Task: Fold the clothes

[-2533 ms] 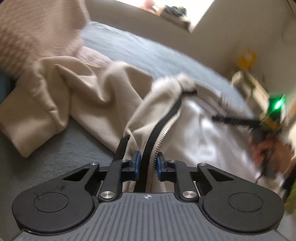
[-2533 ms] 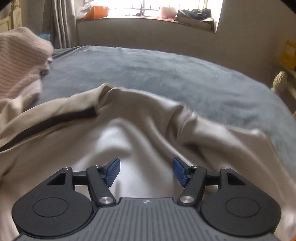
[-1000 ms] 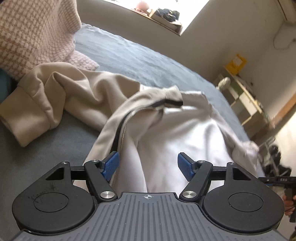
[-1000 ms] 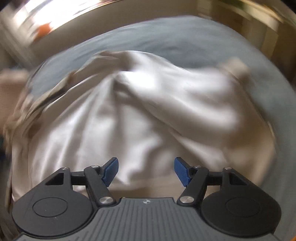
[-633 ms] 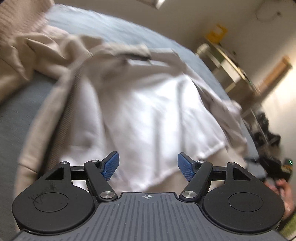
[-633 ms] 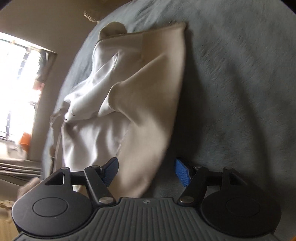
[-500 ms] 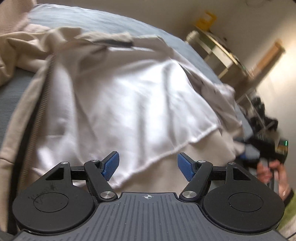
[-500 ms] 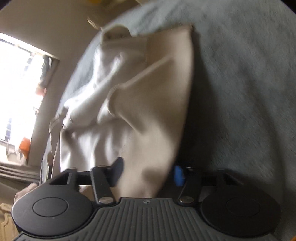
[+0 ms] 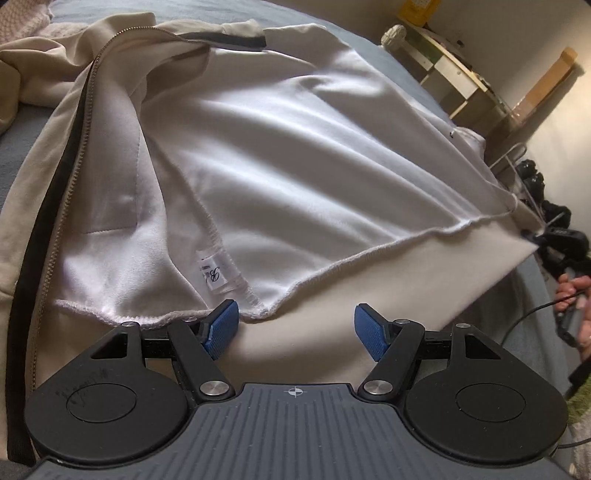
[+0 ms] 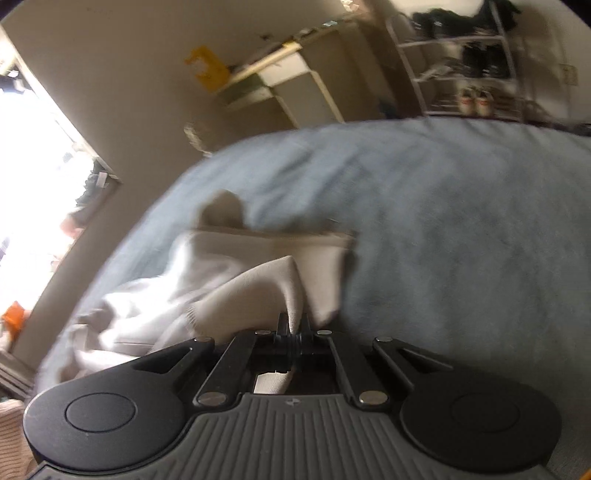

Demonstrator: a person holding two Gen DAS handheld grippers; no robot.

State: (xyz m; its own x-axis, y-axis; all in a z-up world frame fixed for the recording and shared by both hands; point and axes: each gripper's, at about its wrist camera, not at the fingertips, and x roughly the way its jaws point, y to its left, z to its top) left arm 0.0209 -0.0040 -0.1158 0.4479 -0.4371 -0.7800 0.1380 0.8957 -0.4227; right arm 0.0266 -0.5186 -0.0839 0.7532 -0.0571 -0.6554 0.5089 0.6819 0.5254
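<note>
A beige zip jacket (image 9: 280, 155) lies opened on the blue-grey bed, its white lining up, with a dark zipper band (image 9: 55, 177) down the left side and a small care label (image 9: 214, 273) near the hem. My left gripper (image 9: 295, 326) hovers open just over the beige hem band, nothing between its blue pads (image 9: 369, 330). In the right wrist view my right gripper (image 10: 293, 326) is shut on a beige corner of the jacket (image 10: 273, 288), which rises in a peak from the jaws. A hand (image 9: 576, 295) holds that gripper at the left view's right edge.
The blue-grey bedspread (image 10: 461, 229) stretches right of the jacket. A pink knitted garment (image 9: 26, 14) lies at the far left. Shelves (image 10: 280, 85) and a wire rack (image 10: 465, 55) with shoes stand beyond the bed, a bright window (image 10: 33, 184) on the left.
My left gripper let go of the zipper edge and moved down to the hem, staying open. My right gripper swung to the jacket's far corner and closed on it.
</note>
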